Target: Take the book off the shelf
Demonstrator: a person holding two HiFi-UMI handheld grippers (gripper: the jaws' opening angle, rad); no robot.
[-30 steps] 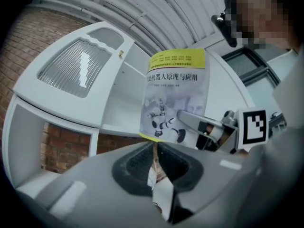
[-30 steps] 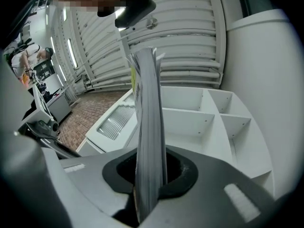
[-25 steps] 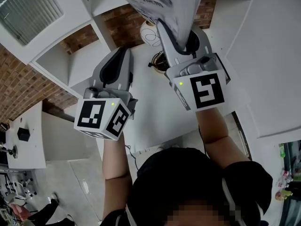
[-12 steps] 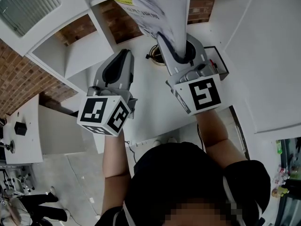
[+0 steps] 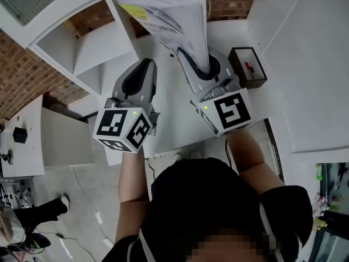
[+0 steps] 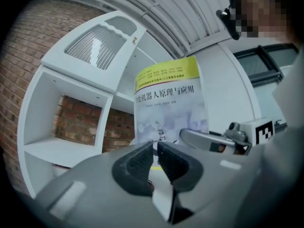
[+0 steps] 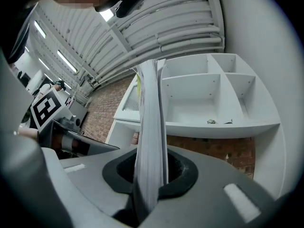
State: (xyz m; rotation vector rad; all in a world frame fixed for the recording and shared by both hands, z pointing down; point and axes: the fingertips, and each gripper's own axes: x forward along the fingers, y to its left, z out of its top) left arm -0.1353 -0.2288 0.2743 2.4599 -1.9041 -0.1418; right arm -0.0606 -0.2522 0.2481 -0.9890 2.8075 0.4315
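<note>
My right gripper [image 5: 197,64] is shut on the lower edge of a thin paperback book [image 5: 169,15], which sticks up and away from me over the white table. In the right gripper view the book [image 7: 149,127] stands edge-on between the dark pads [image 7: 183,175]. The left gripper view shows its cover [image 6: 171,103]: a yellow band on top, printed title, pale picture below. My left gripper [image 5: 139,76] hangs to the left of the book, apart from it. Its pads [image 6: 175,163] stand close together with nothing between them.
A white shelf unit [image 5: 82,42] with open compartments stands at the upper left against a brick wall [image 5: 22,81]. A small dark box [image 5: 248,67] with something red inside sits on the white table [image 5: 174,119]. A person's legs [image 5: 32,222] show on the floor at lower left.
The right gripper has drawn the book down and toward me, away from the shelf. The left gripper stayed beside it. The dark box has come into view at the right.
</note>
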